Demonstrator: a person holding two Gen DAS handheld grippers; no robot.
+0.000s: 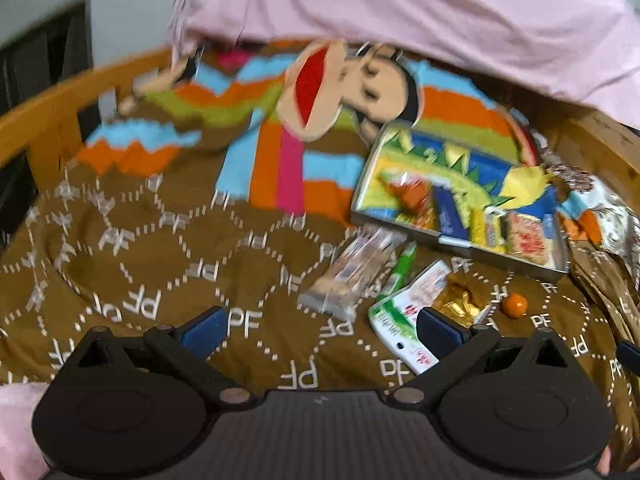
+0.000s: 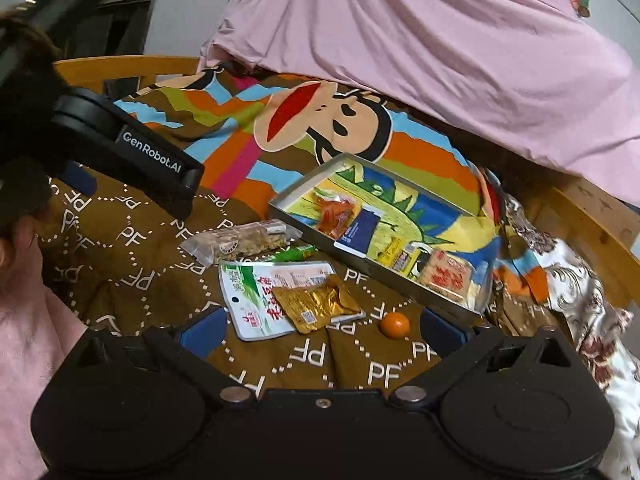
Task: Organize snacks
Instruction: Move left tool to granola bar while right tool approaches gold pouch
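A brown quilt [image 2: 132, 276] printed with white "PF" letters and a cartoon monkey face [image 2: 320, 120] covers the bed. At twelve o'clock a pink sheet [image 2: 440, 40] drapes over it. A wooden bed rail [image 2: 592, 208] curves at three o'clock, floral fabric [image 2: 580, 280] bunched just beside it

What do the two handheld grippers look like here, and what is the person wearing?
Both are matte black plastic with two round housings, silver pivot screws, and blue pads on the fingers. The left gripper, seen from the right wrist camera, carries white "GenRobot.AI" lettering. The right gripper has a ribbed centre. A fuzzy pink sleeve shows beside it.
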